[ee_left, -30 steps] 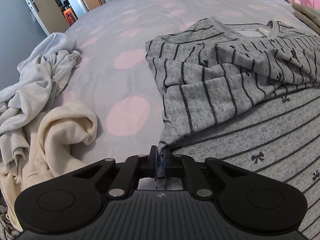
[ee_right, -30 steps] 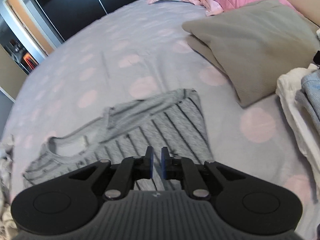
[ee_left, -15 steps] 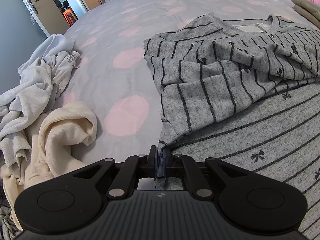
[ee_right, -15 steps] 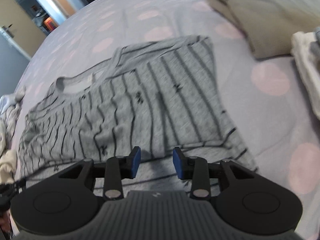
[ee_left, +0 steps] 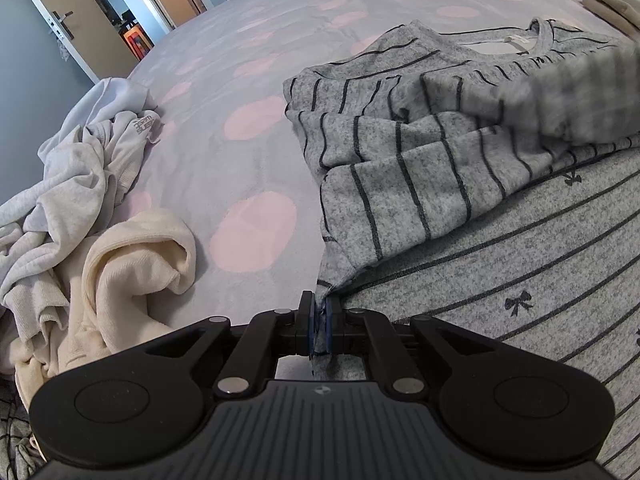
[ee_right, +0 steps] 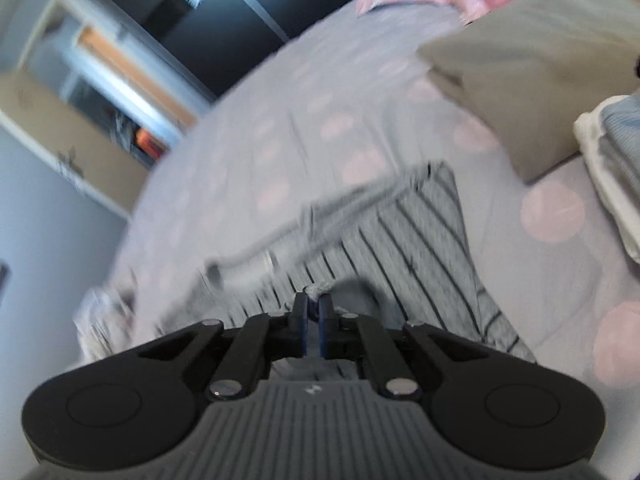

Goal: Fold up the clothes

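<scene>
Grey knit top with thin dark stripes and small bows (ee_left: 460, 184) spread on the bed's grey cover with pale pink dots (ee_left: 248, 160), partly folded, one sleeve doubled across the body. Left tongs (ee_left: 319, 326) clamped on the near hem corner, fabric pinched between the blue pads. Right tongs (ee_right: 313, 326) just closed after opening wide, now nipping a small tuft of the same top at the very tips, view blurred. Crumpled cream and white clothes (ee_left: 100, 232) heaped just beside the left side; folded khaki cloth (ee_right: 540, 52) and a folded stack (ee_right: 612, 168) well apart on the right.

Likely risks: shallow right-hand pinch slipping free when lifted, dropping that edge and skewing the fold; only one layer caught, so the lower layer lagging and bunching; uneven pull between the two grips twisting the hem.
</scene>
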Tool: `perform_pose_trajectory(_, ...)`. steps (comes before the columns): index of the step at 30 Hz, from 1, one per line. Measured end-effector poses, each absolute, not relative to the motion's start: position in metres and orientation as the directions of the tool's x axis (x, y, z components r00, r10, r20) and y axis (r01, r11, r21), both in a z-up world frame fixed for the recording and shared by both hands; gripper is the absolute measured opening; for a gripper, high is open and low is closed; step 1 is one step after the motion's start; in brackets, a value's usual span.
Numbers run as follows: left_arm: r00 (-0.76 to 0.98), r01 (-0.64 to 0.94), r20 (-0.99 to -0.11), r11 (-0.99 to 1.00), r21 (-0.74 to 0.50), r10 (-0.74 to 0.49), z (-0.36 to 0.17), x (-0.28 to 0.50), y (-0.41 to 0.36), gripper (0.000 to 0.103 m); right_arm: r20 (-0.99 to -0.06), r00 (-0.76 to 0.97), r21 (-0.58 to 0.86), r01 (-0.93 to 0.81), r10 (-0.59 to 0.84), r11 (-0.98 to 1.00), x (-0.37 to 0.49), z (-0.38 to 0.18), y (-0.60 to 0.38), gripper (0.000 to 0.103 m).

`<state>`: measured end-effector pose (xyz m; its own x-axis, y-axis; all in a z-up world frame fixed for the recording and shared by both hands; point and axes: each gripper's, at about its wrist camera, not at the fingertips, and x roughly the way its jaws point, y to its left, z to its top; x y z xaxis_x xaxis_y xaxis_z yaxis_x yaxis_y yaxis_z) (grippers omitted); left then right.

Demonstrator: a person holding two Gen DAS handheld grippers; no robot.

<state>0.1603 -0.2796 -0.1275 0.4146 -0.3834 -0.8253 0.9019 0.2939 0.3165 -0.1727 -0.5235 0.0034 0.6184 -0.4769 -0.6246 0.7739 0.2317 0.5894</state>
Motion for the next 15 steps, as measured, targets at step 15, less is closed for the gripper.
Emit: perform_pose_trajectory(15,0.404,0.907,-0.830,0.283,0.312,-0.383,-0.129,0.163,-0.280,0.003,-0.725,0.427,0.473,0.879,-0.540,0.059,-0.156,-0.038,-0.574,0.028)
